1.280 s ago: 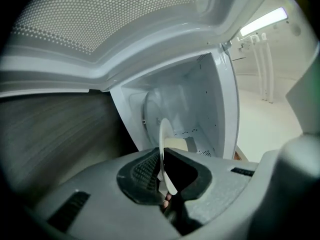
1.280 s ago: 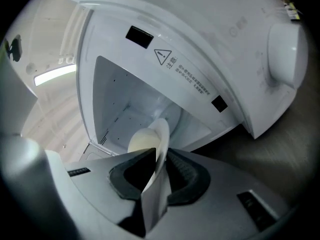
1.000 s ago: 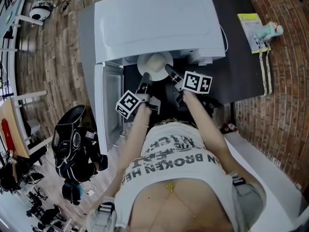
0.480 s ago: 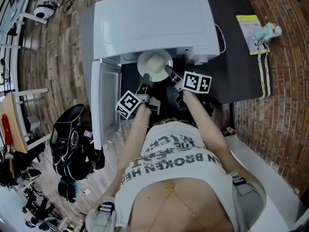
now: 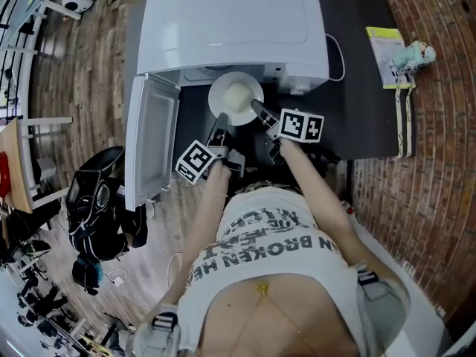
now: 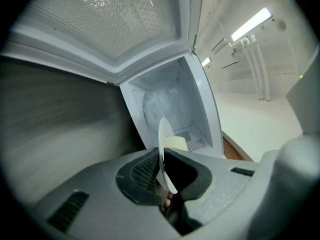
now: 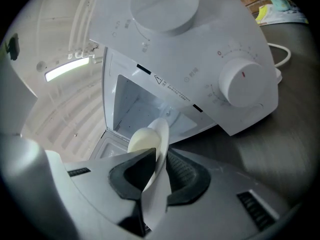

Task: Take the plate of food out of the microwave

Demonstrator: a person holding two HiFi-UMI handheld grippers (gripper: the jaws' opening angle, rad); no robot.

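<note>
White plate [image 5: 236, 99] | rim pinched between left gripper [image 5: 222, 120] jaws | likewise right gripper [image 5: 259, 110] jaws, opposite side

Wood-plank floor [image 5: 82, 65] at left, red brickwork [image 5: 446, 162] at right, a dark desk [image 5: 364, 65] between; a tube light [image 6: 252, 24] glows overhead.

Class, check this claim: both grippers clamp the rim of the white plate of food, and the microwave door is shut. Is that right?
Not quite. The microwave door is open, swung out to the side, as the head view shows. The rest holds: the left gripper and the right gripper each clamp the rim of the white plate of food.
</note>
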